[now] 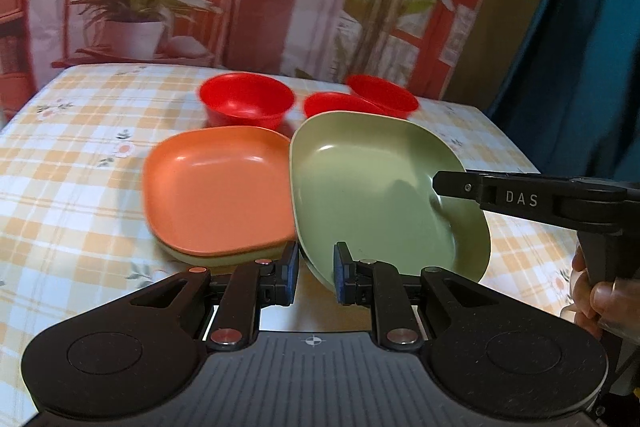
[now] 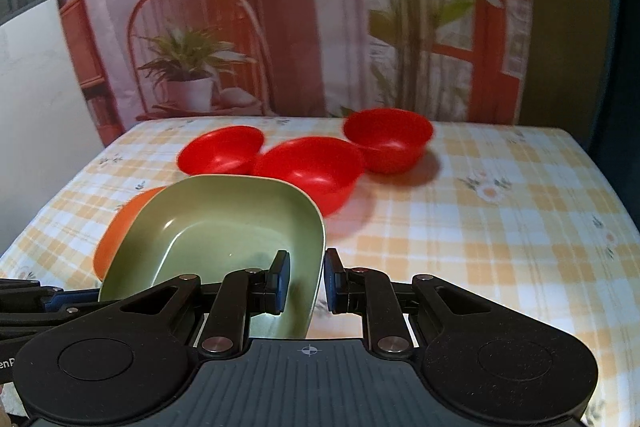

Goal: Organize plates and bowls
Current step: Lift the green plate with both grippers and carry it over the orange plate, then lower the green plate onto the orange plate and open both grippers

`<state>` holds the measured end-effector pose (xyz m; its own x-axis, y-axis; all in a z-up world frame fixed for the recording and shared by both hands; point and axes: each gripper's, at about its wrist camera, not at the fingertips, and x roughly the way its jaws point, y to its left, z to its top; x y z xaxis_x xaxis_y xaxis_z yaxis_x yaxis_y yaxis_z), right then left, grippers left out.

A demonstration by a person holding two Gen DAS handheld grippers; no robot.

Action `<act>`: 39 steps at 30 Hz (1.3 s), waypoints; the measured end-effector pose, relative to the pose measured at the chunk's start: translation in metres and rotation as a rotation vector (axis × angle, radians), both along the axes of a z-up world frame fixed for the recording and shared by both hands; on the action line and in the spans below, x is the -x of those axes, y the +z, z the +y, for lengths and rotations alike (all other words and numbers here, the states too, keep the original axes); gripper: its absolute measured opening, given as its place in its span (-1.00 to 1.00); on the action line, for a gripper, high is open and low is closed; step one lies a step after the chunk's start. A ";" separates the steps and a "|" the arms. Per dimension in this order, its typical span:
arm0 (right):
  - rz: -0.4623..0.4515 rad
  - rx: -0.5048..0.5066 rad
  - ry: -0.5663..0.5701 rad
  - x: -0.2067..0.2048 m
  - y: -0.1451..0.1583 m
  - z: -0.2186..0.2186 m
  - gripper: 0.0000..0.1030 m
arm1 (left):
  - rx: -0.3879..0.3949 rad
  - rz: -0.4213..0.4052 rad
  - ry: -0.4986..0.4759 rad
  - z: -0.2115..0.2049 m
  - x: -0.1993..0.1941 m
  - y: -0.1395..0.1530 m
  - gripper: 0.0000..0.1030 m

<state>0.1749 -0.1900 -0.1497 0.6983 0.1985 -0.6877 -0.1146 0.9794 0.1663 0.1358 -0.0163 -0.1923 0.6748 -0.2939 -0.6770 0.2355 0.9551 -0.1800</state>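
Both grippers' fingers (image 1: 344, 269) clamp the tilted green plate (image 1: 372, 183) beside the orange plate (image 1: 220, 187); three red bowls (image 2: 308, 171) remain unstacked

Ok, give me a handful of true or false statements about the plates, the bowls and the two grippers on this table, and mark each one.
1. Both grippers grip the green plate by its rim. True: the left gripper and the right gripper each clamp an edge.
2. The green plate lies flat on the tablecloth. False: it is tilted and lifted.
3. Three red bowls stand behind the plates. True.
4. The red bowls are stacked inside one another. False: they sit separately, side by side.
5. The orange plate rests on top of another plate. True: a yellowish rim shows beneath it.
6. The orange plate holds food. False: it is empty.
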 end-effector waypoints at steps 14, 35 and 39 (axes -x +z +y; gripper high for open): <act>-0.012 0.043 0.162 -0.065 -0.008 0.078 -0.68 | 0.039 0.013 0.175 0.053 -0.024 0.001 -0.61; 0.009 0.106 0.207 -0.088 -0.040 0.099 -0.78 | 0.028 0.045 0.203 0.064 -0.040 -0.011 -0.58; -0.001 0.121 0.213 -0.087 -0.041 0.101 -0.78 | 0.030 0.052 0.207 0.065 -0.042 -0.011 -0.55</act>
